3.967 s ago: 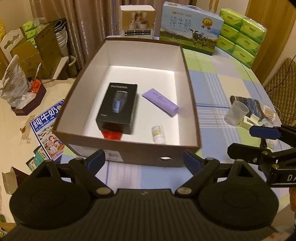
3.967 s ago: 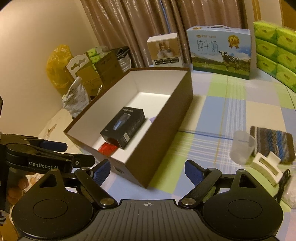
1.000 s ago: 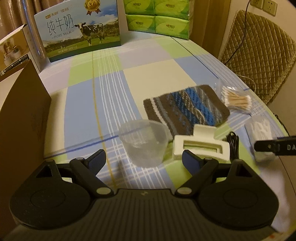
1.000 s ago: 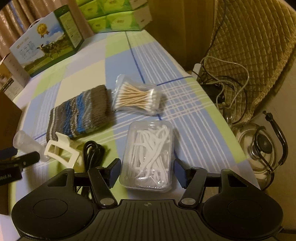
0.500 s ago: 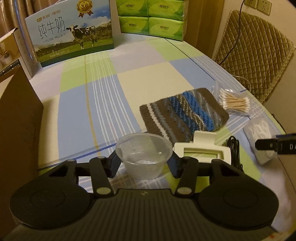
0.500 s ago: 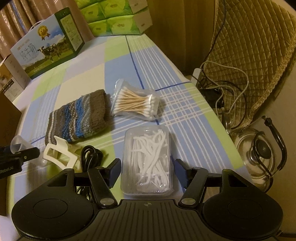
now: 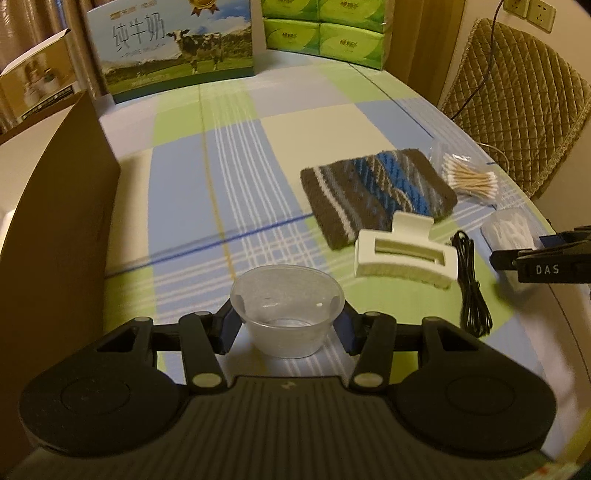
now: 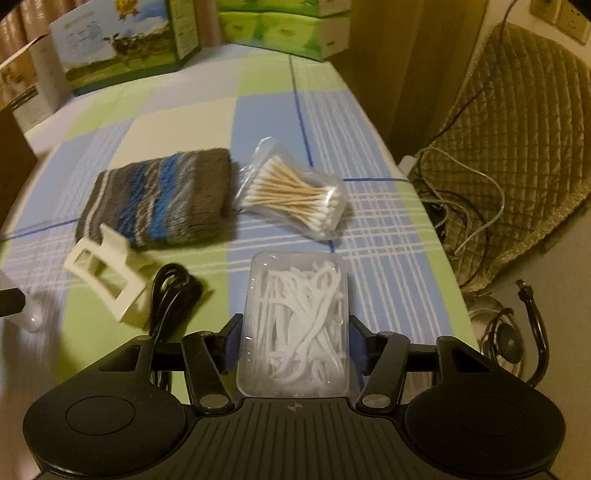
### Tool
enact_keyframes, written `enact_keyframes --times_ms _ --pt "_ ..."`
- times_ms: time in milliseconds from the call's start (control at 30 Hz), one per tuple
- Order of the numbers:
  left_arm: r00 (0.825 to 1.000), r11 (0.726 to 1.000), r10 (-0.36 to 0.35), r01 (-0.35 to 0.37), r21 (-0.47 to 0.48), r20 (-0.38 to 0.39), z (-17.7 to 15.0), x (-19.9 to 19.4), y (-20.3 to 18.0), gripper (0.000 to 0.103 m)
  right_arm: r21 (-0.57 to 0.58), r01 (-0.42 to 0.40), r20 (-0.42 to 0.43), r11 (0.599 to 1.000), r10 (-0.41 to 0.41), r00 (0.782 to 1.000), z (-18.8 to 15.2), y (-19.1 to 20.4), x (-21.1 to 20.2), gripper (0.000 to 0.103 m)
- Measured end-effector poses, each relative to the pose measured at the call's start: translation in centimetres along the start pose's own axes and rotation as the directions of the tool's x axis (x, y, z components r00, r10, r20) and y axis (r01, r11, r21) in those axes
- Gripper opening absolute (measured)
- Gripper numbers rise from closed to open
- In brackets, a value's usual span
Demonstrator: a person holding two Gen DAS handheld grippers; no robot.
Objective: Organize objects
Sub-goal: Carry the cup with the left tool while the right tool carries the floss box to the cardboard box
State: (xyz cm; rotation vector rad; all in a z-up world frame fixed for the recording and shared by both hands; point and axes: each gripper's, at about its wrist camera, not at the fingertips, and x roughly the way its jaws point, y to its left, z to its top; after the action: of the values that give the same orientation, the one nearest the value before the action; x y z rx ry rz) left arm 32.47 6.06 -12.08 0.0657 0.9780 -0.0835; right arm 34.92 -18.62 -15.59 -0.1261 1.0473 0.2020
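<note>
The clear plastic cup sits upright between the blue pads of the left gripper, which press against both sides of its wall; these jaws have just closed in on it. It stands on the checked tablecloth, near the brown wall of the cardboard box on its left. Just beyond it to the right lie a white hair clip and a coiled black cable, with a striped knitted pouch behind the clip.

The clear box of dental floss picks lies lengthwise between the pads of the right gripper. These jaws have just been closing too, and the pads sit right at the box's long sides; whether they already press on it I cannot tell. Beyond the box is a bag of cotton swabs, just beside the pouch. The milk carton and green tissue packs stand at the table's far edge.
</note>
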Motion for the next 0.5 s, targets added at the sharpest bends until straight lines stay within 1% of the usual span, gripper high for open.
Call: enact_keyframes --times_ms 167,367,500 --pt "1.000 1.000 0.010 -0.010 -0.016 -0.005 -1.1 -0.8 0.0 0.048 -0.022 -0.016 -0.010 1.000 0.016 1.000 -1.1 0.3 -0.5 0.054" --pt "1.000 1.000 0.014 -0.014 -0.025 0.002 -2.3 -2.3 -0.2 0.048 -0.046 -0.044 -0.029 0.998 0.043 0.999 -3.2 0.8 -2.1 0.054" --pt "1.000 0.999 0.005 -0.005 -0.034 0.003 -3.4 -3.6 -0.4 0.048 -0.024 -0.092 -0.055 0.995 0.091 0.994 -4.8 0.4 -3.4 0.054"
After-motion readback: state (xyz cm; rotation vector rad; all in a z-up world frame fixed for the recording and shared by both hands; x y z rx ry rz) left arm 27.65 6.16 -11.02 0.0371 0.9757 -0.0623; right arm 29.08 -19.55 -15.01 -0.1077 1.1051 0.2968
